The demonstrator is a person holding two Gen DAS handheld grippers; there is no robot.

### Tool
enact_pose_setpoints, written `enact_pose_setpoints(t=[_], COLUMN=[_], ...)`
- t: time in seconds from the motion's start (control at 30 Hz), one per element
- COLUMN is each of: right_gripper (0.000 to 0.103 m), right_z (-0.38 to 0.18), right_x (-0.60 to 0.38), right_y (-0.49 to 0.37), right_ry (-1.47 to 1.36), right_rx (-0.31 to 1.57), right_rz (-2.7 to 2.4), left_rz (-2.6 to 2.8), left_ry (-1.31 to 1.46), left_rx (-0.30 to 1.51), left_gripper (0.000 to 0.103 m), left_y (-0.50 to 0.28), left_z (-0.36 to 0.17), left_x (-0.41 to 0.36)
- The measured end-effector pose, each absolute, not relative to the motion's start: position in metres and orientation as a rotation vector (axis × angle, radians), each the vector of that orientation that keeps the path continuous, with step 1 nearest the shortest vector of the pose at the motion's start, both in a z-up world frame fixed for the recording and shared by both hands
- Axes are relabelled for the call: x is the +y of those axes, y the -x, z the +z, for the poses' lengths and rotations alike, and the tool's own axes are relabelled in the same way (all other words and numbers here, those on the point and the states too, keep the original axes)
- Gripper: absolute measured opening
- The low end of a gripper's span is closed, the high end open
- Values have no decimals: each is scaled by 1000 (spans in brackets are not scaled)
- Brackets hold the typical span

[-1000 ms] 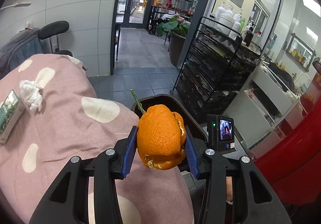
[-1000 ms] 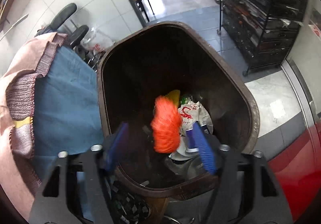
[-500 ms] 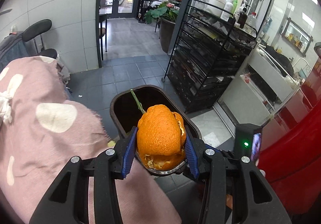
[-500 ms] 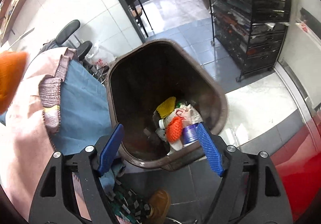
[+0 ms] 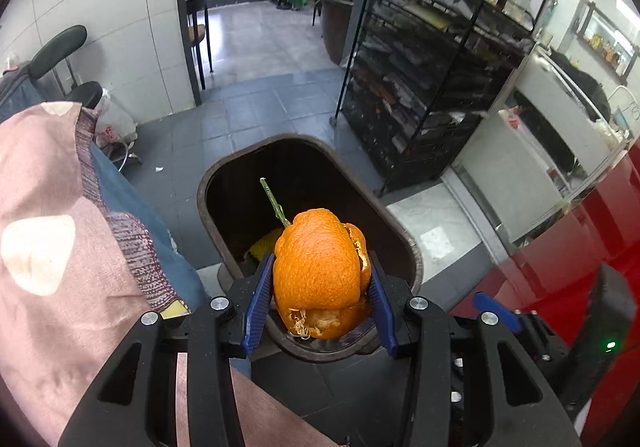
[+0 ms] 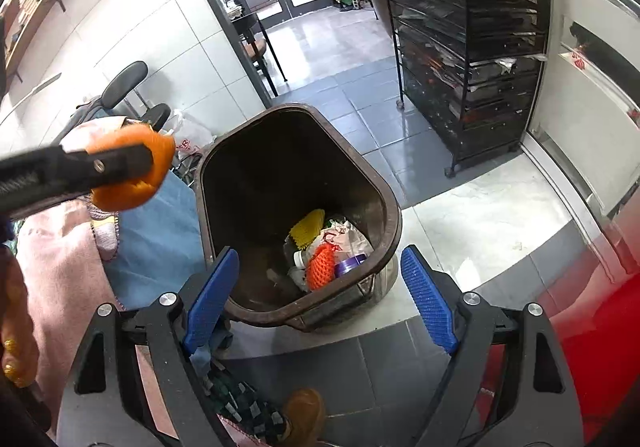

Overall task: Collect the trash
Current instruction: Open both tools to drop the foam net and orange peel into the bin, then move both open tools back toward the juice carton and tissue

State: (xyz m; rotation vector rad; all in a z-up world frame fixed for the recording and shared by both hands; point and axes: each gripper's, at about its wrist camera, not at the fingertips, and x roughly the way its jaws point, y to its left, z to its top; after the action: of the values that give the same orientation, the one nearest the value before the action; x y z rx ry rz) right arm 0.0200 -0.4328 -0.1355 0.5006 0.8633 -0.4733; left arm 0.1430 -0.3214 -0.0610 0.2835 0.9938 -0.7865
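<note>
- Grey floor tiles surrounded a brown trash bin.
- Left gripper jaws pinched an orange peel above the bin's near rim.
- Right gripper jaws were opening, nothing between them.

Your orange peel blocks the bin floor in the left view. Right view: left gripper cut off at the left edge, shoe cropped at the bottom.

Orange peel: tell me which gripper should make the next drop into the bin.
Left. The left gripper holds the orange peel over the bin. The right gripper has nothing between its fingers, which are opening.
</note>
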Motion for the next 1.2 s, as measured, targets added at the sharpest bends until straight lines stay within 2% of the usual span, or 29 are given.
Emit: enact_pose_setpoints(t=[0.2,0.27,0.33,0.43,0.5,0.8,1.2], right_gripper=[83,83,83,83,83,83,86], right_z=[-140,-139,-139,-136,-134,-123,-90], right_x=[-433,-432,-431,-430,-429,-423,-384], right_y=[-22,-21,-21,-20,-19,-19,-45], right_ry=[-512,-511,-509,-504,-504,-482,-405], right_rx=[876,875,878,874,874,864,816], right_rz=[-468,-467,-466,-469,-470,-458,-334], left_rz=[-762,-776,-769,-764,-760,-780,-809], left_ry=[-327,-325,-334,-330,-324,-256,-209], left_rx=[994,998,972,913,894,857,766], left_gripper=[49,56,77,88,92,93,97], left_y=[-144,-143,-141,-137,-135,-130,-101], left_z=[-70,-71,-68,-61,-58,-37,-1], left_x=[-321,-320,-320,-317,-314,-303,-248])
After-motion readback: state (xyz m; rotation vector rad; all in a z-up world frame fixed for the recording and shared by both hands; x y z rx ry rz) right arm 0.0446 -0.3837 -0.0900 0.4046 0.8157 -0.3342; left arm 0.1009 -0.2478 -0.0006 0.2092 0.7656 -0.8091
